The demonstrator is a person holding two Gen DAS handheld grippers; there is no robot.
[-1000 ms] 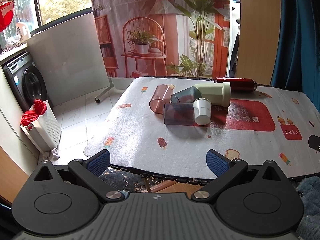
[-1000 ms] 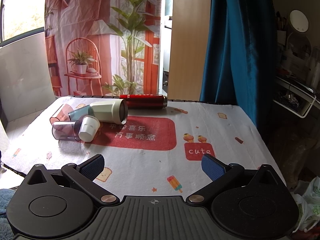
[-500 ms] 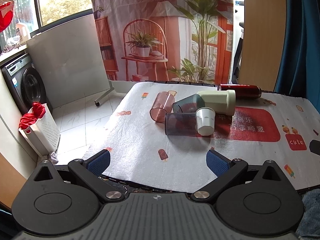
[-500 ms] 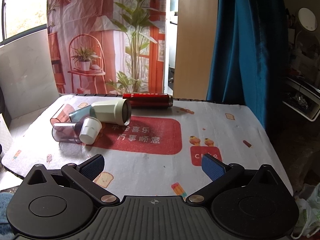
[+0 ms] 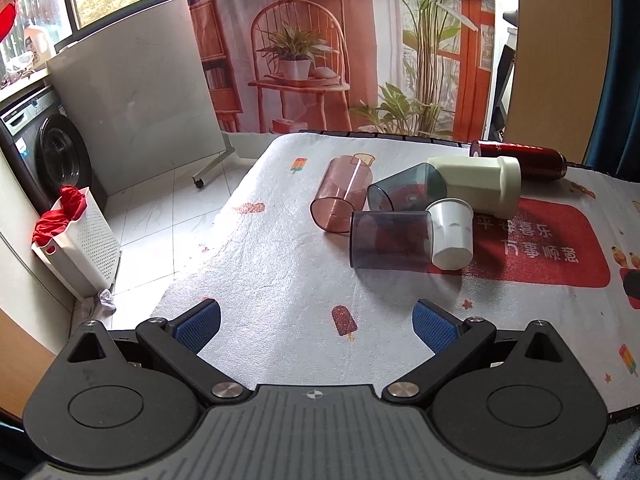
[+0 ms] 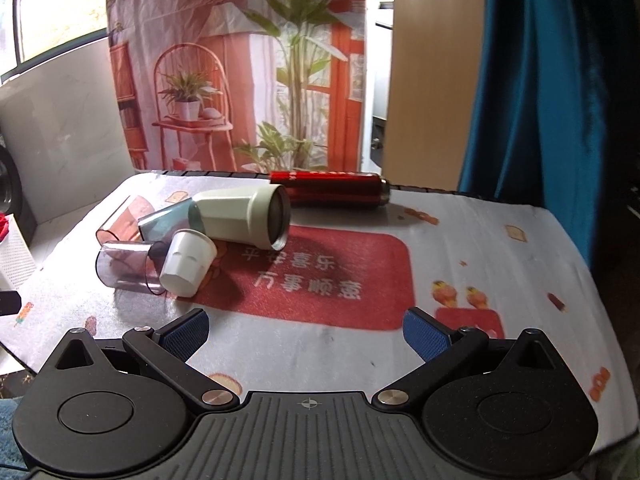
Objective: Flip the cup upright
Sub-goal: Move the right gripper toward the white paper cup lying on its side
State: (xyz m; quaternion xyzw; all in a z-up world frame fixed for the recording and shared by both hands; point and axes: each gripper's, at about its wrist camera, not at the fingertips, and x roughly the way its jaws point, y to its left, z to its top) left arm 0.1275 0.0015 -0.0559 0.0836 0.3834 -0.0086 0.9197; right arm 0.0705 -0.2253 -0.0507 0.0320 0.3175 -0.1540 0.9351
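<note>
Nearest the cameras: left gripper (image 5: 316, 322) and right gripper (image 6: 306, 332), both with jaws spread wide, holding nothing, hovering over the near edge of the surface (image 5: 280, 272).

Mid-surface, well apart from both grippers: cluster of cups, all lying on their sides and touching or overlapping. Dark tinted cup (image 5: 390, 240) closest, white cup (image 5: 452, 234) against its right end. Behind these, pink cup (image 5: 342, 194), blue-grey cup (image 5: 404, 190) and cream tumbler (image 5: 480, 182), mouth facing right. At the far edge, red flask (image 6: 330, 188), also lying flat.

Task progress, as a judgement: not started. No cup upright, none gripped. Remaining: approach, grasp, rotate, set down on base. Target cup not determinable.

Legible writing: Chinese characters 平安喜乐 / 万事顺意 on the red panel (image 6: 320, 276) of the cloth. No brand readable on any cup.
</note>
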